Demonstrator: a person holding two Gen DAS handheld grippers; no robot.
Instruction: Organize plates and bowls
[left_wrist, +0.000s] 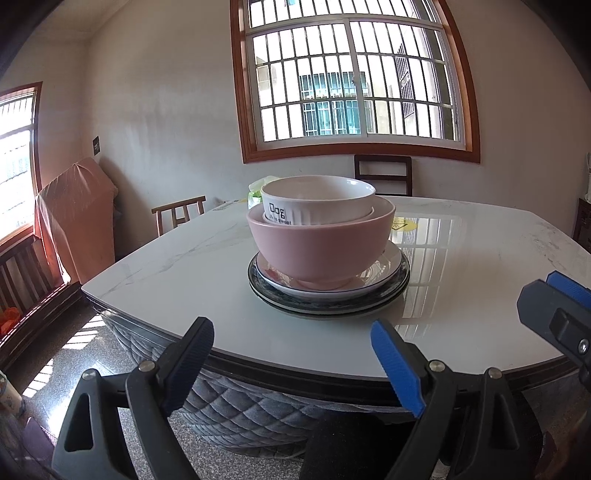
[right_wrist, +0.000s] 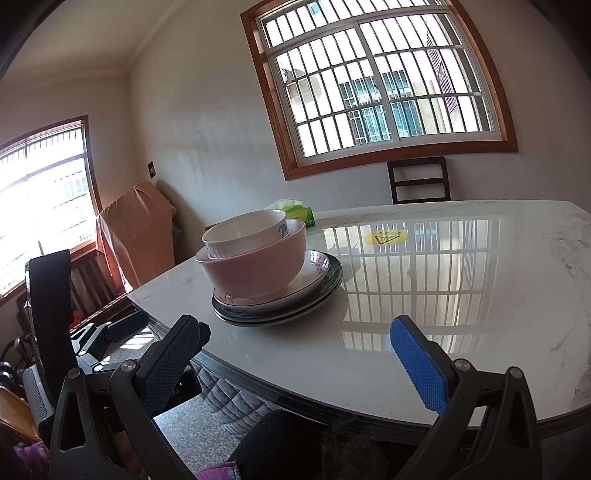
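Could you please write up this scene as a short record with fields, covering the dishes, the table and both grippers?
surface: marble table
stack bottom: two dark-rimmed plates, white plate on top
stack middle: pink bowl on the white plate
stack top: white bowl nested in the pink bowl
behind stack: green tissue pack
left gripper: open, empty, short of the stack
right gripper: open, empty

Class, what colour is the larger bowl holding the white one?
Pink bowl, seen best in the left wrist view.
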